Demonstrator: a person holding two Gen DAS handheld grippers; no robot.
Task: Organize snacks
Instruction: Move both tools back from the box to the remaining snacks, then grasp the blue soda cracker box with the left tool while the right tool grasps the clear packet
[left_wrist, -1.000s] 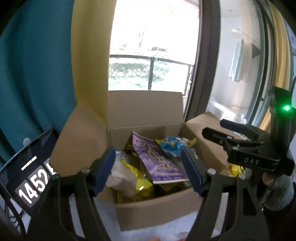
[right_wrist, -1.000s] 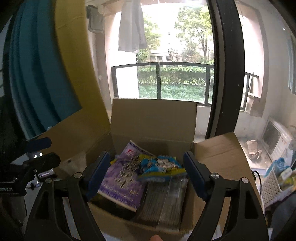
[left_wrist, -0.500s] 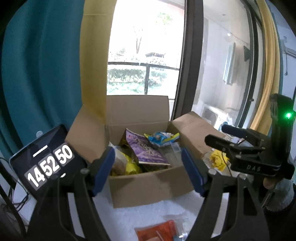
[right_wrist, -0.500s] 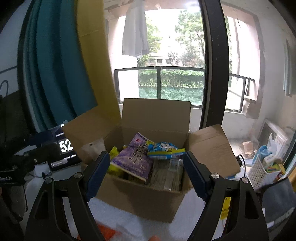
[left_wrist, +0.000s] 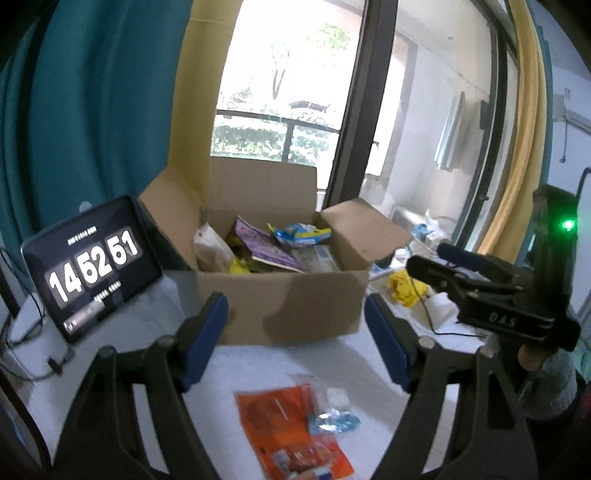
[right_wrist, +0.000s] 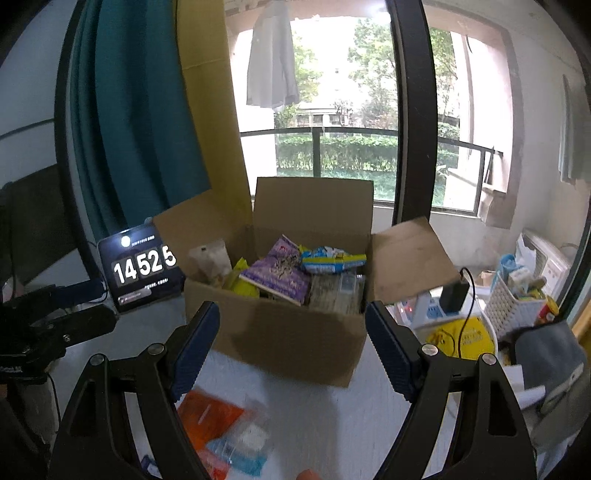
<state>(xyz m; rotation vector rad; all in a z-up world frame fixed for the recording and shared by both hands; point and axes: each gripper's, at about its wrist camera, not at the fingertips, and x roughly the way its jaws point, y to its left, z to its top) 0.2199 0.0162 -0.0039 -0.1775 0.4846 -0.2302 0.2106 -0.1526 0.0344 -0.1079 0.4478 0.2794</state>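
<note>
A white surface (left_wrist: 258, 369) runs beneath both your claws, its widest bare stretch lying between your fingertips and the near wall of the cardboard box (left_wrist: 280, 306). The box stands open at mid-surface, flaps splayed left, right and back; its right flap (right_wrist: 406, 258) overhangs the clutter beside it, and its left flap (left_wrist: 170, 218) leans toward the tablet clock (left_wrist: 92, 266) propped just beside it at the surface's left edge. Inside the box, a purple snack bag (right_wrist: 277, 275) lies tilted against a blue-and-yellow packet (right_wrist: 332, 258), with a pale bag (right_wrist: 208, 260) upright at the left wall and yellow wrappers (right_wrist: 240, 284) below. On the surface close to you, well short of the box, an orange packet (left_wrist: 291, 428) lies flat, touching a small blue-and-clear wrapper (left_wrist: 332, 421) at its right edge. Your left claw (left_wrist: 295, 343) is spreading wider, nothing between its blue pads (left_wrist: 205, 339). Your right claw (right_wrist: 291, 347) stands spread and empty, framing the box's near edge. At the right side, a white basket (right_wrist: 517, 306) and a yellow bag (right_wrist: 465, 336) crowd the room there.
</note>
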